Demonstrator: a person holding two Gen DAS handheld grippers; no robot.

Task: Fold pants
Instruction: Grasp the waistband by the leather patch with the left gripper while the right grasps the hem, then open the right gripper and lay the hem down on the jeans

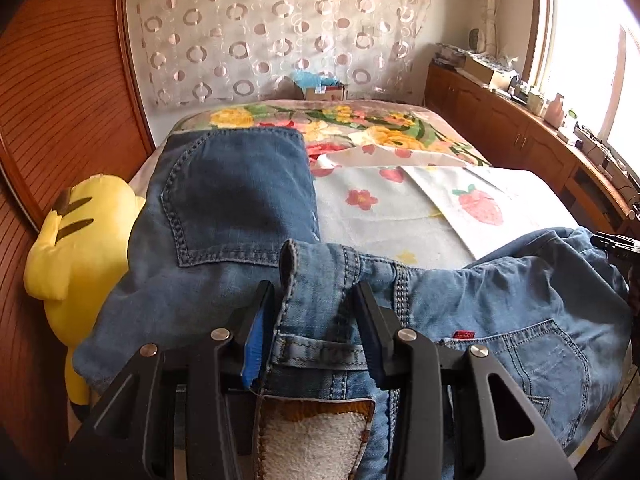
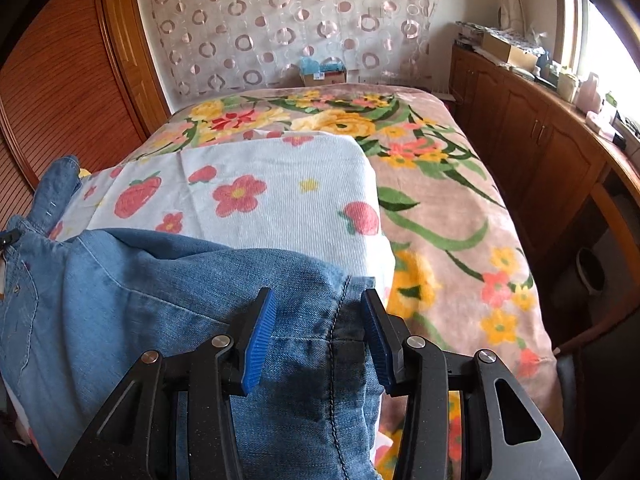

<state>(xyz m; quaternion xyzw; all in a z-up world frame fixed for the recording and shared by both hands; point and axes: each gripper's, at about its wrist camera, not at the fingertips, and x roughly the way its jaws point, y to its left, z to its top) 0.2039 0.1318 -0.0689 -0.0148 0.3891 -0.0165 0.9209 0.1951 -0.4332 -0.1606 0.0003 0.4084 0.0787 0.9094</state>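
Left gripper [image 1: 316,308] pinches jeans [image 1: 224,216] waistband; right gripper [image 2: 318,316] seems clamped on a bunched leg, contact unclear. Jeans at 6–9 o'clock on the bed [image 2: 460,208]. Mid-fold; next, lay and flatten toward 12.

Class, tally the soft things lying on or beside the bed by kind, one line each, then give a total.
Jeans: 1
Strawberry-print sheet: 1
Floral blanket: 1
Yellow plush toy: 1
Total: 4
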